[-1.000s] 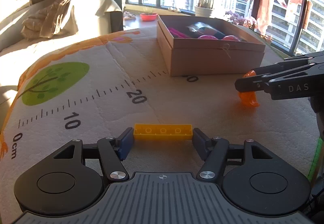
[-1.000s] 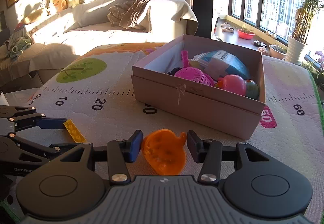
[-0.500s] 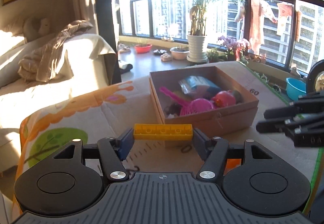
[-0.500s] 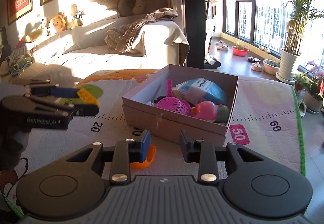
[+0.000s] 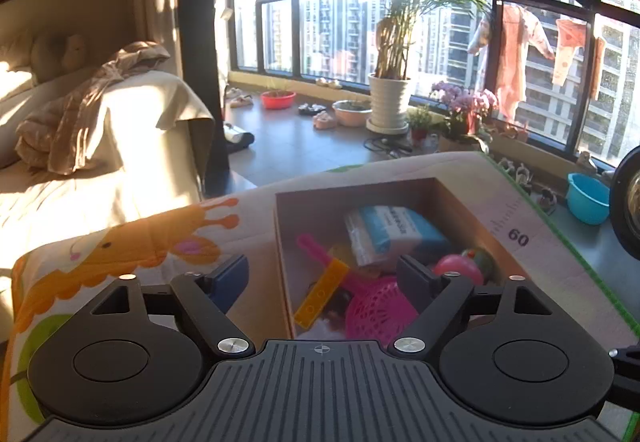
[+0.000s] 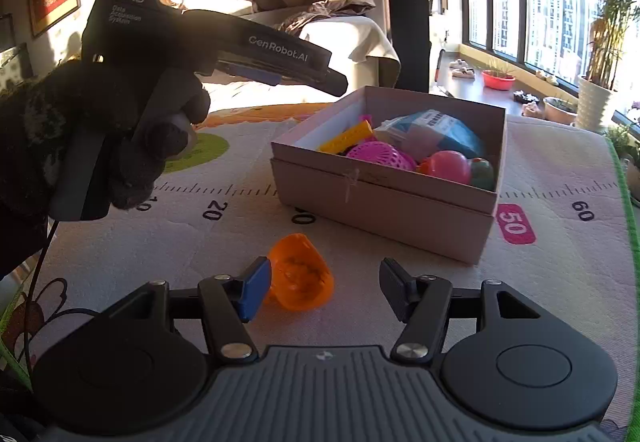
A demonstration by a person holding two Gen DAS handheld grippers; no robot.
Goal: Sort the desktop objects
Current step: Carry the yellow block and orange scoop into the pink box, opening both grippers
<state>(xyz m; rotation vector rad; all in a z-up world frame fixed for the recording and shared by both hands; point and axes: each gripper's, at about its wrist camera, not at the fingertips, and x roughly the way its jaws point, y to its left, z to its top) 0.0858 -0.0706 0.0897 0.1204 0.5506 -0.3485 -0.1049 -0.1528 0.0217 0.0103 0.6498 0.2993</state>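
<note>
The yellow brick (image 5: 322, 298) lies tilted inside the cardboard box (image 5: 280, 242), on a pink scoop and beside a pink mesh ball (image 5: 376, 312). It also shows in the right wrist view (image 6: 347, 138), inside the box (image 6: 380, 202). My left gripper (image 5: 322, 276) is open and empty, held above the box's near left corner. My right gripper (image 6: 324, 288) is open and low over the mat. An orange plastic shell (image 6: 301, 272) lies on the mat beside its left finger, not gripped.
The box also holds a blue packet (image 6: 436, 130), a pink ball (image 6: 448, 166) and a green ball. The left gripper's body and gloved hand (image 6: 120, 114) hang at upper left in the right wrist view. The ruler-print mat (image 6: 200, 210) ends at a green edge on the right.
My left gripper carried the yellow brick up over the box and opened; the brick now lies inside. My right gripper let go of the orange shell and opened wide.
</note>
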